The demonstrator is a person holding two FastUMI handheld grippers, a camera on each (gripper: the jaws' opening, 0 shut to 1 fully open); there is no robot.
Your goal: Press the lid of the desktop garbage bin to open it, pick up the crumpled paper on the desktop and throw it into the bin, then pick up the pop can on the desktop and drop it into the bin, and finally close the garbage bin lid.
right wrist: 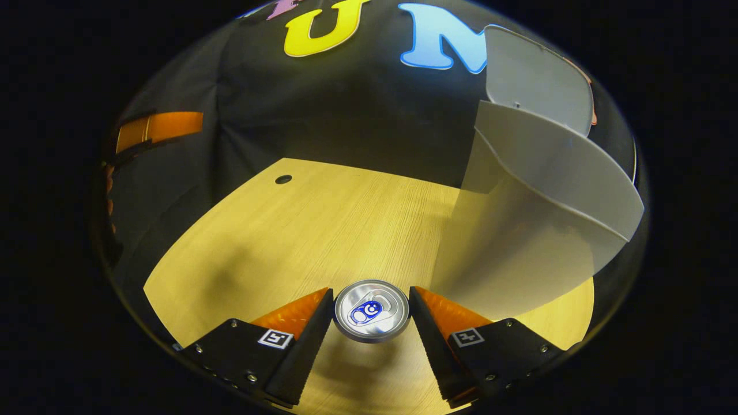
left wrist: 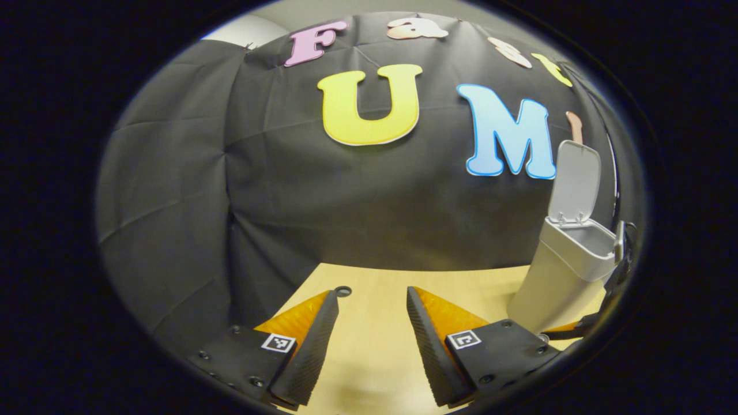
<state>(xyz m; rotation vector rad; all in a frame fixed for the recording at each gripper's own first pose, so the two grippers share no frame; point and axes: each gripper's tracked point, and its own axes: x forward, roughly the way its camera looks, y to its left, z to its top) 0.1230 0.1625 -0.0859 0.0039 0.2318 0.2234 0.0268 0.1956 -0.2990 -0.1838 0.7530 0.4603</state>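
The right tool (right wrist: 372, 314) brackets the upright pop can (right wrist: 372, 311), fingers at its sides, beside the open bin (right wrist: 536, 242). Thin and slick, it likely wants a gentle mid-wall squeeze. The left tool (left wrist: 372, 323) hangs open, empty, over the table (left wrist: 375, 346).

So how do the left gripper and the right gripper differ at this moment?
The right gripper has the silver pop can between its fingers, seemingly clamped upright; the left gripper is open with nothing between its fingers. The right gripper sits close beside the grey plastic garbage bin; the left gripper is farther from it. Both are above the pale wooden desktop, and the bin's lid stands open.
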